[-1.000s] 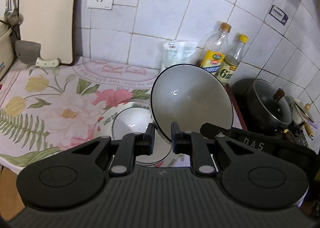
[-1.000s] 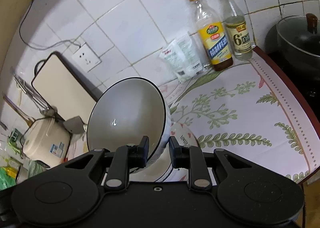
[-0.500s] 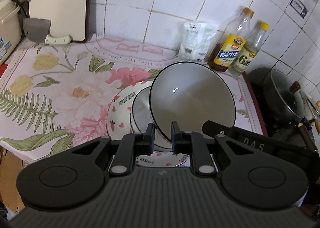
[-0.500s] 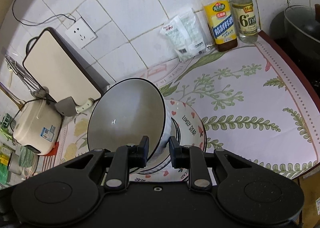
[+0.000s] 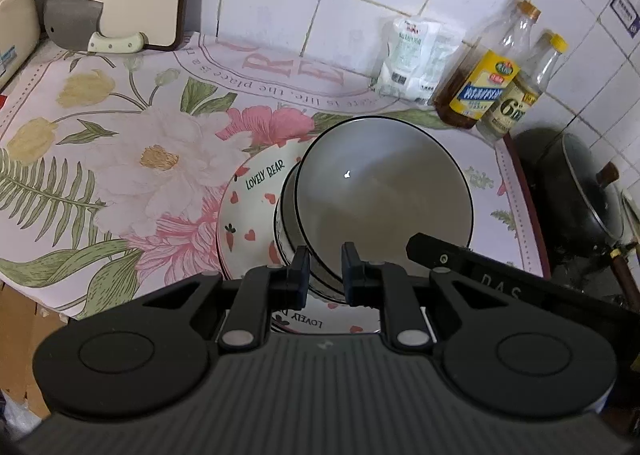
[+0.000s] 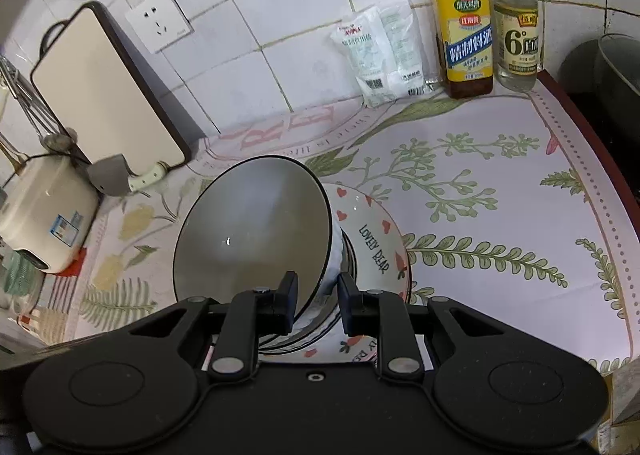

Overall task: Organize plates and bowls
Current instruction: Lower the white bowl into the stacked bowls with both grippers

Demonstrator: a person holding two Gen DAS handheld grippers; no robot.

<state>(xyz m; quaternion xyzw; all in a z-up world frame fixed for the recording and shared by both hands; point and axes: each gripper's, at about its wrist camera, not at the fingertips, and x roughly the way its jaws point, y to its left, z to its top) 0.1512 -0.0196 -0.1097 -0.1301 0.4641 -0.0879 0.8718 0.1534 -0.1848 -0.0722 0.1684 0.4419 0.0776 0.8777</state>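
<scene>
A white bowl with a black rim [image 5: 384, 199] [image 6: 256, 231] is held tilted by both grippers. My left gripper [image 5: 324, 275] is shut on its near rim. My right gripper [image 6: 318, 301] is shut on its rim from the other side. Just under it another black-rimmed bowl [image 5: 286, 231] [image 6: 344, 255] sits on a "Lovely Bear" plate [image 5: 248, 207] [image 6: 380, 243] with hearts, on the floral counter mat. The held bowl's lower edge is inside or right above the lower bowl; I cannot tell if they touch.
Two bottles [image 5: 484, 83] [image 6: 468, 35] and a white packet [image 5: 416, 55] stand at the tiled wall. A cutting board [image 6: 104, 91] and cleaver [image 5: 76, 27] lean at the back left, a rice cooker [image 6: 44, 211] beside them. A lidded black pot [image 5: 580, 191] sits right of the mat.
Both grippers have lowered the tilted bowl toward the bowl on the plate and brought it closer to the counter. Both grips are unchanged.
</scene>
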